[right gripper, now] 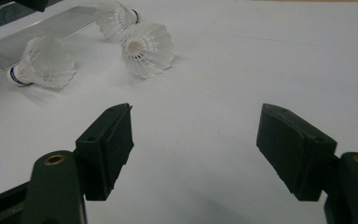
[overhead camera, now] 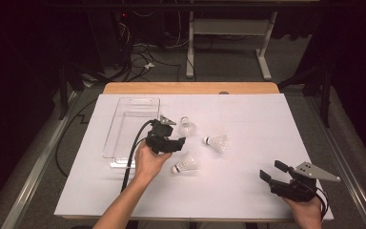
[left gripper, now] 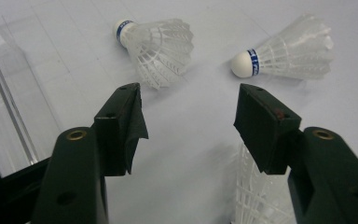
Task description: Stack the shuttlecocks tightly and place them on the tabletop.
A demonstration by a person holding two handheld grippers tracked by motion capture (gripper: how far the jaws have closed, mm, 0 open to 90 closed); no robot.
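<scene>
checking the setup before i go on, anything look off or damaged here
One thing: on the left hand-held gripper, the black pad of one jaw is peeling, its corner curling away. Otherwise, three shuttlecocks lie scattered on their sides beside the clear tray, apparently intact.

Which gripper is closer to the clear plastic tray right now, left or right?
Left. The left gripper hovers just beside the clear tray, among the shuttlecocks, jaws open. The right gripper sits far across the table near its front right corner.
</scene>
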